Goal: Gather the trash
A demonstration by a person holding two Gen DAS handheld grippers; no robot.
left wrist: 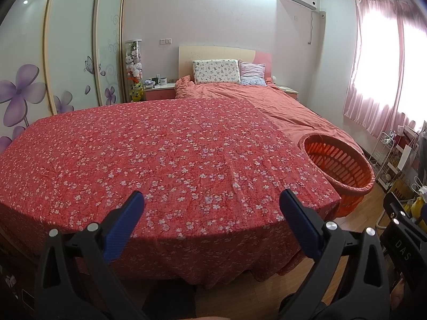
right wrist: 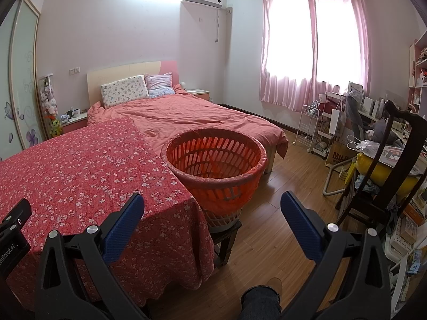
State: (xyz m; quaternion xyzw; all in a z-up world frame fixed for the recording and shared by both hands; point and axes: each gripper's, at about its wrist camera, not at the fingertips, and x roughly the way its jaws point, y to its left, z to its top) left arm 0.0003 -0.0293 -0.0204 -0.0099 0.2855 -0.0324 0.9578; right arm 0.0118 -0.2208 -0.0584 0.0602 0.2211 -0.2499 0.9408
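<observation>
An orange slatted basket (right wrist: 216,168), lined with a thin clear bag, stands on a small dark stool (right wrist: 226,237) at the right corner of a table draped in a red flowered cloth (left wrist: 160,154). In the left wrist view the basket (left wrist: 339,165) shows at the right edge of the cloth. My left gripper (left wrist: 212,200) hangs open over the cloth's near edge, nothing between its blue pads. My right gripper (right wrist: 212,200) is open too, in front of the basket and just below it. No loose trash shows on the cloth.
A bed with an orange quilt (right wrist: 192,117) and two pillows lies behind the table. A wardrobe (left wrist: 74,53) lines the left wall. A dark wooden chair (right wrist: 384,165), bags and a white trolley (right wrist: 309,125) crowd the right side. A person's leg and shoe (right wrist: 263,298) rest on the wooden floor.
</observation>
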